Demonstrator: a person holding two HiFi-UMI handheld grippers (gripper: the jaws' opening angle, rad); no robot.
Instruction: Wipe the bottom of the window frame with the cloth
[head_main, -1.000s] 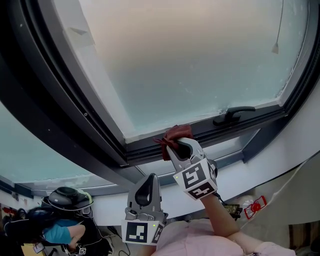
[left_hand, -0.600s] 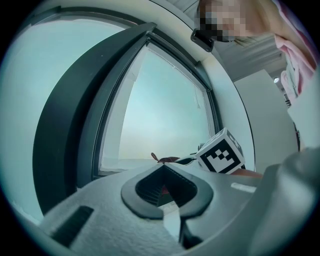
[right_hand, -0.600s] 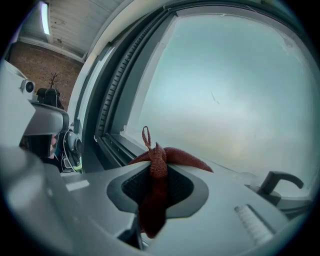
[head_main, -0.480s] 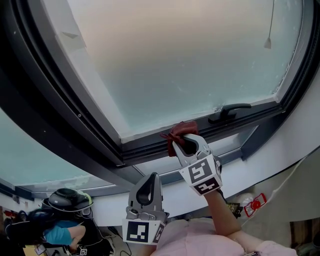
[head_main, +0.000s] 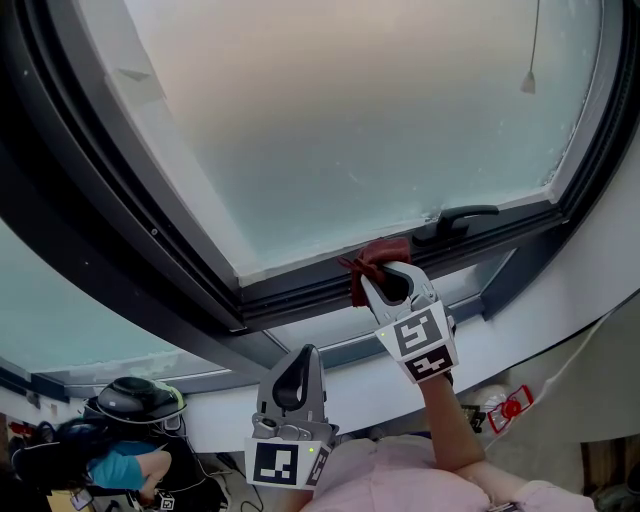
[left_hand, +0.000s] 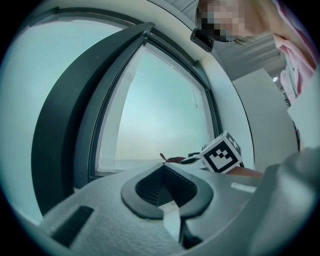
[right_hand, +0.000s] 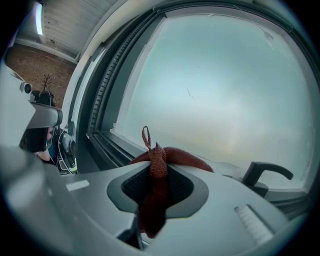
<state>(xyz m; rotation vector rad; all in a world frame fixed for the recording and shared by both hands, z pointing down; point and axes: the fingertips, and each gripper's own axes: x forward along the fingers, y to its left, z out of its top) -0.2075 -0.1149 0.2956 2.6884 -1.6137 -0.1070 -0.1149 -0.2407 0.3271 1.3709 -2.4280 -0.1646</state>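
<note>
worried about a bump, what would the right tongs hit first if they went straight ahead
The right tongs, shut on the red cloth, point at the bottom window frame. Straight on, the cloth would press into that frame first; it looks to be touching it, though depth is unclear.

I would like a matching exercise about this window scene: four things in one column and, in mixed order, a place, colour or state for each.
1. cloth
2. window handle
3. left gripper
4. right gripper

A. low, below the frame, holding nothing
B. black, on the bottom frame
C. dark red, bunched
D. raised to the frame, fingers closed on something

Pairs: 1-C, 2-B, 3-A, 4-D
</note>
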